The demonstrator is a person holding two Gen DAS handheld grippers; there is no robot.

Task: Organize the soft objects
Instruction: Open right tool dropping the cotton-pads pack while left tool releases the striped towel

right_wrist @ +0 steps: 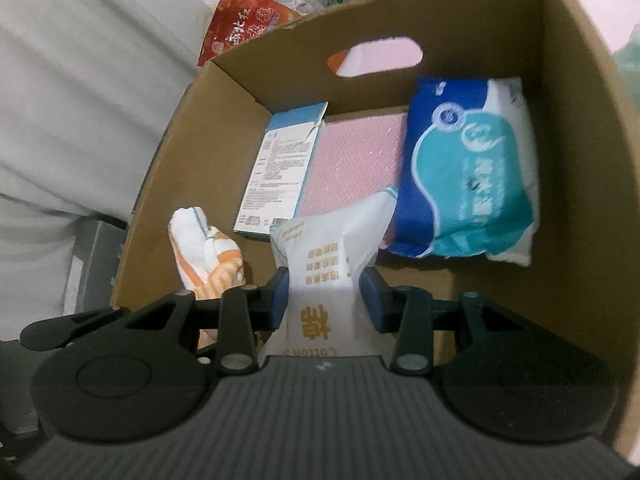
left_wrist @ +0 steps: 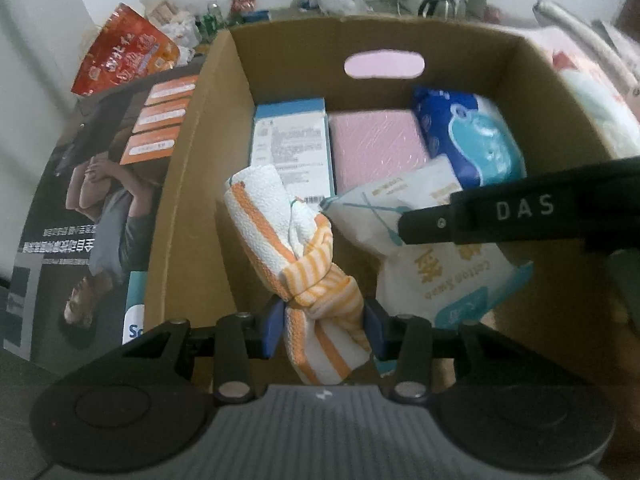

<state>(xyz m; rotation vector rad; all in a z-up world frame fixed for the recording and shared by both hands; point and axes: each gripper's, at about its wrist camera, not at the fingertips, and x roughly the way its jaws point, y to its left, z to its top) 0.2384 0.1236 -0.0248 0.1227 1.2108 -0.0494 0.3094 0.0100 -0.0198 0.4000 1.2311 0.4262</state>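
Both loads are over the box [left_wrist: 188, 184] now, so this looks like the drop-off step. Left gripper [left_wrist: 324, 322] is clamped on the towel [left_wrist: 280, 232] mid-frame; right gripper [right_wrist: 325, 298] pinches the cotton pack [right_wrist: 328, 256] at lower centre. Next I'd lower and release into the bare near floor.

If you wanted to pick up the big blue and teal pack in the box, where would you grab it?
Probably by the near short end of the blue and teal pack, coming from above. It lies flat against the right wall of the cardboard box, so its long right side looks blocked. The end nearer the camera is free, soft and squashable. Both grippers are busy now: the left gripper holds the striped towel, the right gripper the white pack.
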